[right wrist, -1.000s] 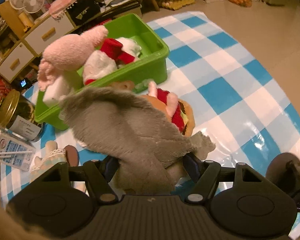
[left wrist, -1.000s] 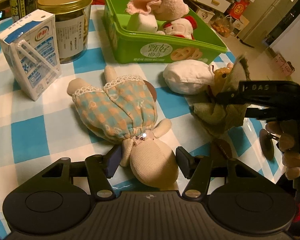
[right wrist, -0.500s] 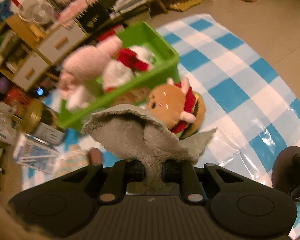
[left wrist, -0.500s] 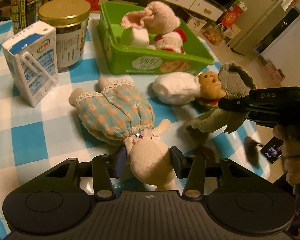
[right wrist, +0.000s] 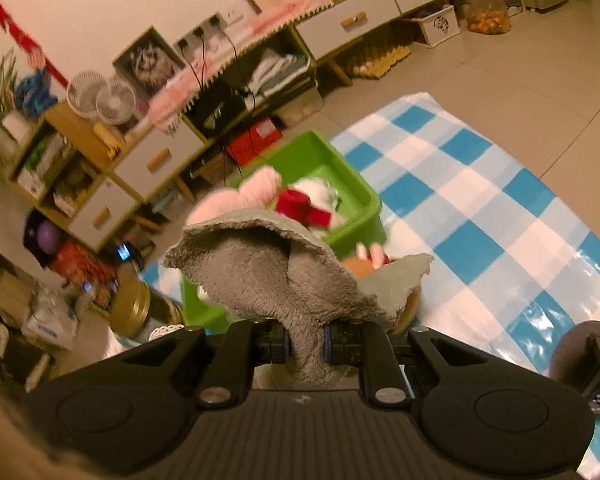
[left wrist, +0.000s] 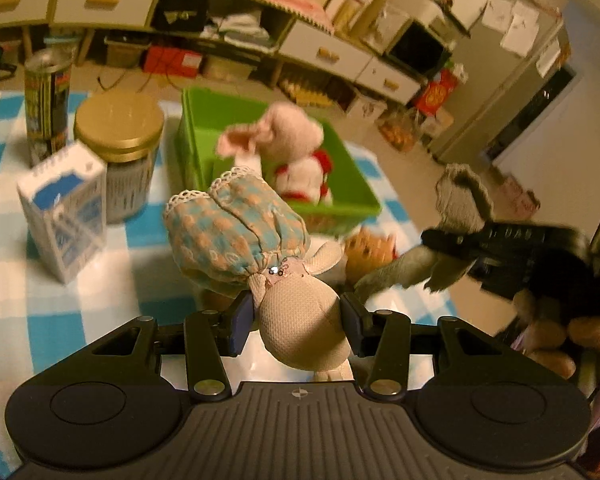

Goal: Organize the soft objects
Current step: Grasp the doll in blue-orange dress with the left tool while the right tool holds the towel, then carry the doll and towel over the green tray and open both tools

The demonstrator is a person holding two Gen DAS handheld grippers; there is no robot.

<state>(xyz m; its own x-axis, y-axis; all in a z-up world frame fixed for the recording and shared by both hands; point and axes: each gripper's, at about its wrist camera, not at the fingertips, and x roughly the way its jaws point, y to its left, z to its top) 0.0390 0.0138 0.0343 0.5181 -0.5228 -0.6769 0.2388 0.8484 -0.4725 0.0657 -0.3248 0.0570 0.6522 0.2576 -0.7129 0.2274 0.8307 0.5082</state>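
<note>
The doll (left wrist: 244,236) at frame centre wears a teal-and-peach checked dress with white lace trim, its head beige. Behind it sits a bright green bin (left wrist: 356,196) holding pink and red-and-white plush, on a blue-and-white checked cloth (right wrist: 480,200) (glossy at lower right). The gripped rag (right wrist: 268,276) is plain grey.

1. The left wrist camera sits just behind the left gripper (left wrist: 296,320), looking forward and down over the checked tablecloth (left wrist: 32,300) toward the green bin (left wrist: 340,208).
2. The right wrist camera sits just behind the right gripper (right wrist: 305,346), facing the cabinets (right wrist: 140,168).
3. Both views share the green bin (right wrist: 332,160), tablecloth and cabinets.
</note>
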